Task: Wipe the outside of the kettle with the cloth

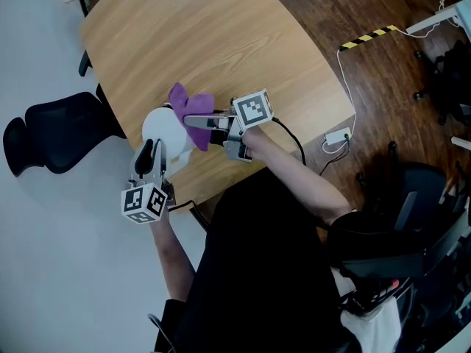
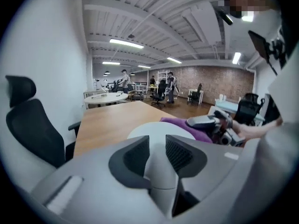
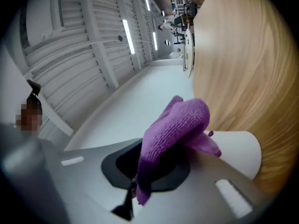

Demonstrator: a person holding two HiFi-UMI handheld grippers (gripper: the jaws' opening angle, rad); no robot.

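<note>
A white kettle (image 1: pixel 163 127) stands near the front edge of the wooden table (image 1: pixel 221 43). My left gripper (image 1: pixel 153 151) comes at it from the near side. In the left gripper view the ribbed pads are shut on the kettle's pale handle (image 2: pixel 156 169), with the kettle's white top (image 2: pixel 154 130) just beyond my left gripper (image 2: pixel 158 155). My right gripper (image 1: pixel 193 120) is shut on a purple cloth (image 1: pixel 193 105) and holds it against the kettle's upper right side. In the right gripper view the cloth (image 3: pixel 180 122) bulges out of my right gripper (image 3: pixel 149 167) and touches the kettle (image 3: pixel 240 150).
A black office chair (image 1: pixel 51 131) stands left of the table, close to the kettle. On the wood floor to the right lie a white power strip (image 1: pixel 337 138) with its cable and a strip of yellow-black tape (image 1: pixel 372 35). A dark chair (image 1: pixel 412 197) is at the right.
</note>
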